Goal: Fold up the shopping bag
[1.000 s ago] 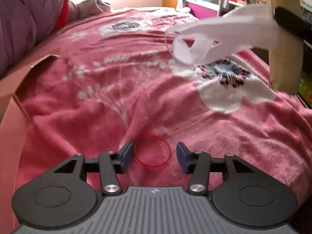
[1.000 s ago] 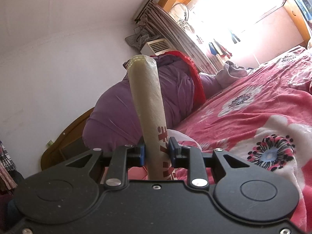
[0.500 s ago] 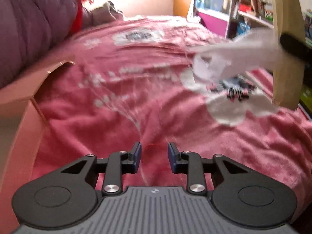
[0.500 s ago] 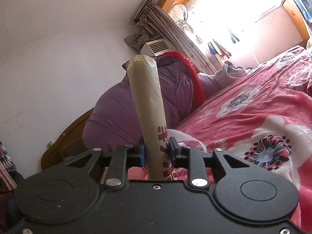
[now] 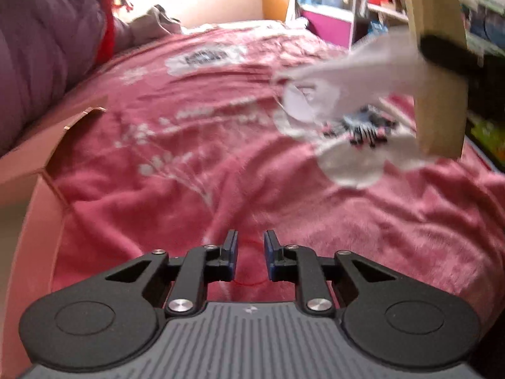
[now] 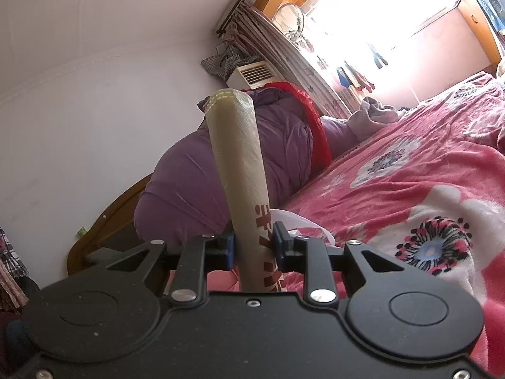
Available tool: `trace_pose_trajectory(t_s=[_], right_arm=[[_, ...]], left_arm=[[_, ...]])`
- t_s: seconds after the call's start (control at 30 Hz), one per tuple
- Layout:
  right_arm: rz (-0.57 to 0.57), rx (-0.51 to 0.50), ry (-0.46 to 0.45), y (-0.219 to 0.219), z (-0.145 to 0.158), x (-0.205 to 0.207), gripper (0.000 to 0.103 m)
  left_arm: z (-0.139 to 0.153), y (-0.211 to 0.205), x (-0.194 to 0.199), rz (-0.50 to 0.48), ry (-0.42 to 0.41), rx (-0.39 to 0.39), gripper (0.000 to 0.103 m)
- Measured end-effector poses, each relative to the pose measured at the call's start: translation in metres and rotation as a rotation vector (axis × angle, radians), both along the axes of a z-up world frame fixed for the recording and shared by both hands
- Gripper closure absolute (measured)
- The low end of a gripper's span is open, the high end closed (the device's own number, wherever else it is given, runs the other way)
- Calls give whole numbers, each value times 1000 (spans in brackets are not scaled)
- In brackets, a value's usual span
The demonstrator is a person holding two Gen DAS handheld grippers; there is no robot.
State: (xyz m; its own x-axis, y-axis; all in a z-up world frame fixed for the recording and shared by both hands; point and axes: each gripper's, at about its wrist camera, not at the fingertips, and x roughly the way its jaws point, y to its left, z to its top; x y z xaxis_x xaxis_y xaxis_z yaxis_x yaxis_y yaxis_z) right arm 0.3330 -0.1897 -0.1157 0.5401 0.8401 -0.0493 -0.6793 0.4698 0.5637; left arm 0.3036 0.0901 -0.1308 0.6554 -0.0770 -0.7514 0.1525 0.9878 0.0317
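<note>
The shopping bag [image 6: 240,170] is a beige, narrowly folded strip with red print, standing upright between the fingers of my right gripper [image 6: 254,246], which is shut on it. Its white handles [image 6: 296,221] hang behind the fingers. In the left wrist view the same bag [image 5: 435,72] hangs at the upper right above the bed, and its white handles [image 5: 347,75] trail leftward, blurred. My left gripper [image 5: 251,252] is low over the pink blanket [image 5: 221,145], far from the bag, with a narrow gap between its fingers and nothing in them.
A red thread loop [image 5: 249,281] lies on the blanket under the left fingers. A cardboard box flap [image 5: 47,158] stands at the left. A purple quilt [image 6: 284,158] is piled by the headboard. Shelves [image 5: 363,0] stand beyond the bed's right side.
My left gripper's fingers have closed from wide apart to a narrow gap and it has moved slightly forward. The bag's handles swing. The right gripper keeps its hold.
</note>
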Motion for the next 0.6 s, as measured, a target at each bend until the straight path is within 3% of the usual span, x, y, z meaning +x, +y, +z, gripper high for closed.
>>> trace_pose_trajectory(t_s=[0.37,0.6], right_arm=[[-3,2,8,-4,-3,3,79],[5,1,7,-3,-4,3,79]], left_arm=[[-21,7,6,22,94,-16,88],[-27,-14,33,-104,203,127,88]])
